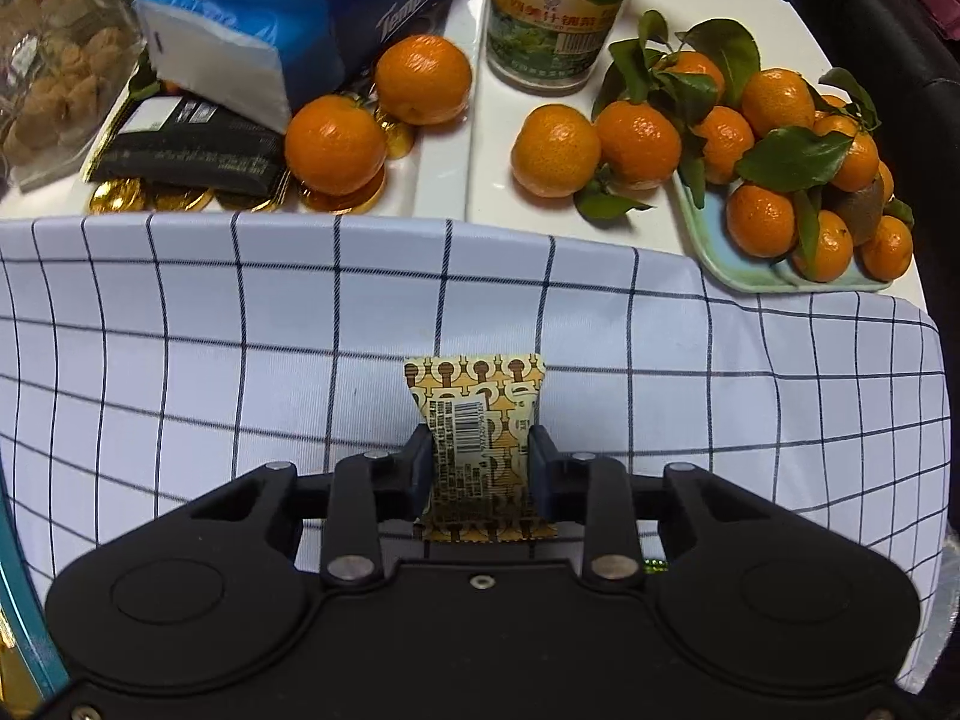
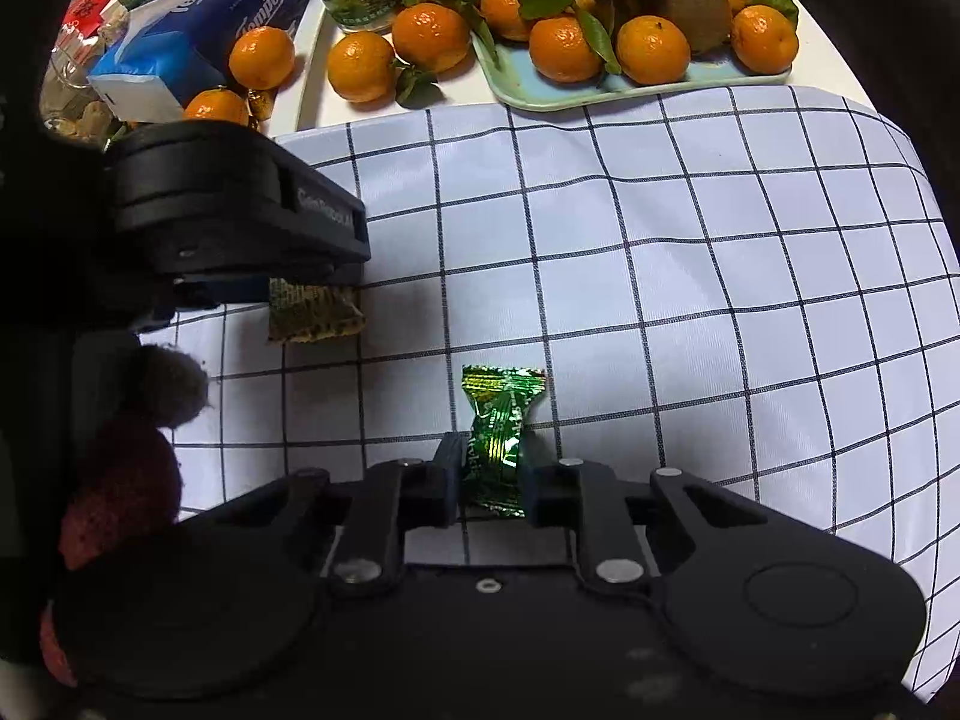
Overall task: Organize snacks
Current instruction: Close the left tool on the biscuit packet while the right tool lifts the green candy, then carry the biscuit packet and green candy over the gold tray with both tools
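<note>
Left wrist view. Left gripper [image 1: 480,468] closed on a yellow-brown patterned snack packet [image 1: 479,444], pinched at the waist between both fingers [image 1: 420,468], held above the checked cloth [image 1: 180,330] near the middle of the bench [image 1: 444,180]. Barcode and small print visible on the wrapper, too fine to read. Risk as judged: slick wrapper, narrow pinch, soft filling, so a slip or twist out of the fingers on any quick swing; crushing likely under a harder squeeze. Far left, a blue tissue pack [image 1: 270,30] marked "Tempo"; far middle, a glass jar [image 1: 555,18] with a green label in Chinese characters, not legible. Loose mandarins [image 1: 336,144] and gold foil coins [image 1: 120,195] crowd the far edge; a careless reach there likely to roll fruit off.

Right wrist view. Right gripper [image 2: 491,474] clamped on a green foil candy [image 2: 503,432], also over the checked cloth, nearer than the left gripper and to its right. Lettering on the foil glints but cannot be made out. Same slip hazard from the shiny twist wrapper. Left gripper body at left, with partial raised lettering, unreadable; the two tools sit near each other, so a collision possible if both head for one spot. "Tempo" readable again on the tissue pack far left. Pale green tray [image 2: 600,90] piled with mandarins far right, easily nudged.
</note>
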`<control>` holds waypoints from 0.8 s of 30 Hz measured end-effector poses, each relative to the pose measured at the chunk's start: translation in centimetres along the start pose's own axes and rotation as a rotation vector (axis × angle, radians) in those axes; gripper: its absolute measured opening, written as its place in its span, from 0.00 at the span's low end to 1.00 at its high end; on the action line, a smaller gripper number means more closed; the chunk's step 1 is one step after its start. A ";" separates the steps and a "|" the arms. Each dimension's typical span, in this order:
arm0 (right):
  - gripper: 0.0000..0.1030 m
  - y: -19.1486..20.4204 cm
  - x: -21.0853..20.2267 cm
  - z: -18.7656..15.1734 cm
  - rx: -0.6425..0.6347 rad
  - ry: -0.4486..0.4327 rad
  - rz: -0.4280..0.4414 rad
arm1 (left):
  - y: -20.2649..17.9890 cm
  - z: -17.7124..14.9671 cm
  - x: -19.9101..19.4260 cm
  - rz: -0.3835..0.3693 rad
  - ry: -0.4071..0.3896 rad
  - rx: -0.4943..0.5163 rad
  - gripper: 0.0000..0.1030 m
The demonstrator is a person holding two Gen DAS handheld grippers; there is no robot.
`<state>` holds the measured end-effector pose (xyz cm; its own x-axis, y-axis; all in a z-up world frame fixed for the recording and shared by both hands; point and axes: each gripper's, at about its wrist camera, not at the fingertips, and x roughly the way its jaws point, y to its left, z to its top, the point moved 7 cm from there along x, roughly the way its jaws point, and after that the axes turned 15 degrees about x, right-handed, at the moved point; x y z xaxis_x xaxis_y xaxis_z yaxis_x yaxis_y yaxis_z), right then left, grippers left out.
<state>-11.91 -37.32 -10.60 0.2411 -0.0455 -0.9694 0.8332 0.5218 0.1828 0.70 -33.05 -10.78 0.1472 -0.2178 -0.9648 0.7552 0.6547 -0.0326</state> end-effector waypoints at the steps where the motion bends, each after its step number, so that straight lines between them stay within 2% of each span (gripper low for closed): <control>1: 0.20 0.1 -0.1 0.0 -0.001 -0.001 0.000 | 0.2 -0.2 -0.1 -0.002 0.007 -0.006 0.39; 7: 0.20 0.8 -0.4 -0.4 0.007 0.006 -0.008 | 2.2 -1.6 -1.1 -0.008 0.038 -0.045 0.39; 14: 0.20 2.3 -1.1 -1.5 0.030 -0.005 0.013 | 4.8 -4.4 -3.1 0.028 0.043 -0.051 0.39; 19: 0.20 4.4 -1.4 -3.4 0.016 -0.008 0.018 | 7.4 -6.4 -5.4 0.056 0.009 -0.054 0.39; 24: 0.20 6.8 -1.6 -5.8 -0.018 -0.009 0.020 | 11.6 -8.2 -7.7 0.107 -0.023 -0.089 0.39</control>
<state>-9.49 -28.80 -8.78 0.2624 -0.0423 -0.9640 0.8189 0.5382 0.1992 3.12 -17.84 -5.83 0.2393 -0.1592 -0.9578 0.6752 0.7361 0.0464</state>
